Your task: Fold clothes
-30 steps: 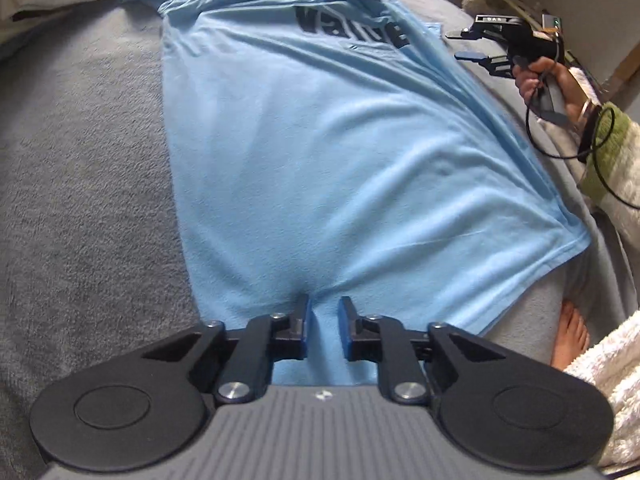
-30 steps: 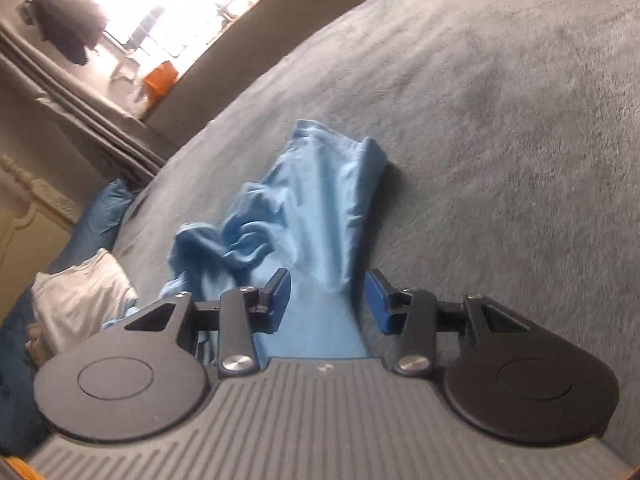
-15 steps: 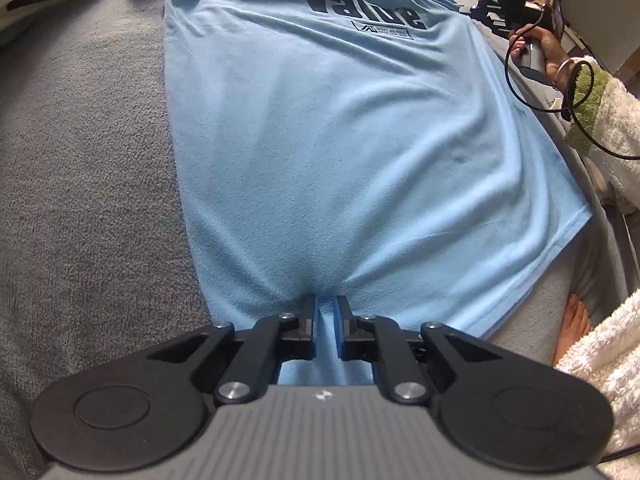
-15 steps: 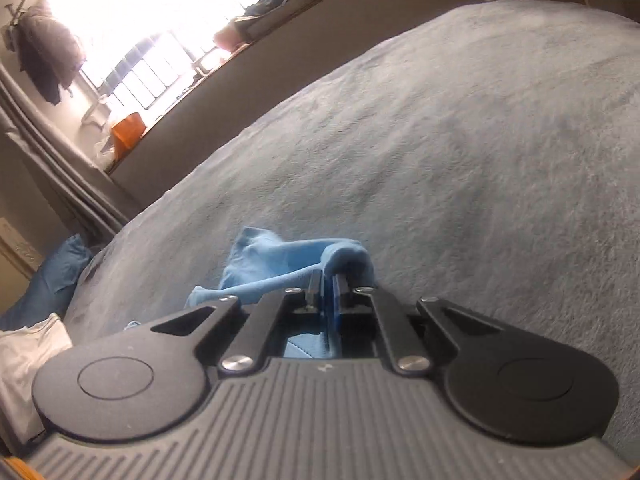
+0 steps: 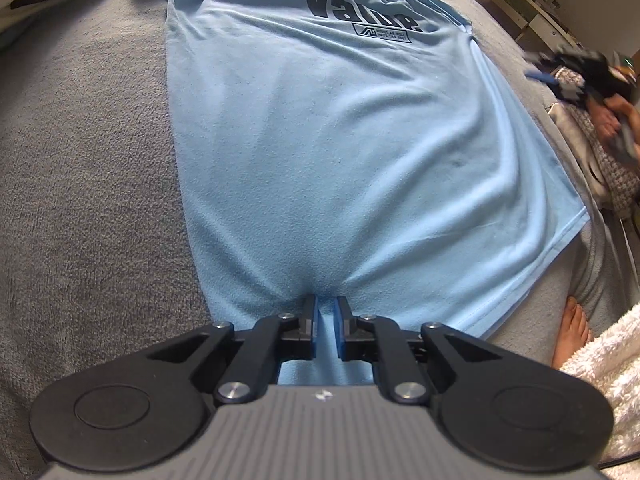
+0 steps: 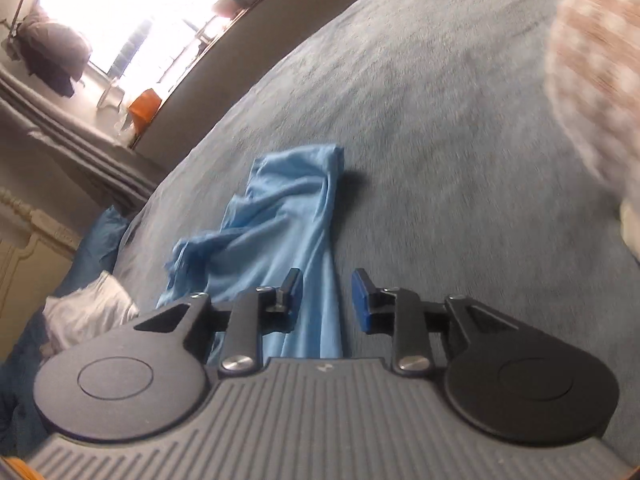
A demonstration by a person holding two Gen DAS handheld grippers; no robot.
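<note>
Left wrist view: my left hand-held gripper (image 5: pixel 325 314) pinches the hem of the light blue T-shirt (image 5: pixel 340 152), which lies flat on the grey bed (image 5: pixel 80 168). Toward twelve o'clock I read "Value" in black; the small boxed print under it is too fine to read. At three o'clock the right hand-held gripper (image 5: pixel 576 68) is a blur. A bare foot (image 5: pixel 572 332) shows at four o'clock.

Right wrist view: my right hand-held gripper (image 6: pixel 326 286) has just been opening; its jaws stand spread above a crumpled sleeve, not pressing it. A bright window (image 6: pixel 132 12) sits at eleven o'clock, an orange box (image 6: pixel 146 106) on its sill.
</note>
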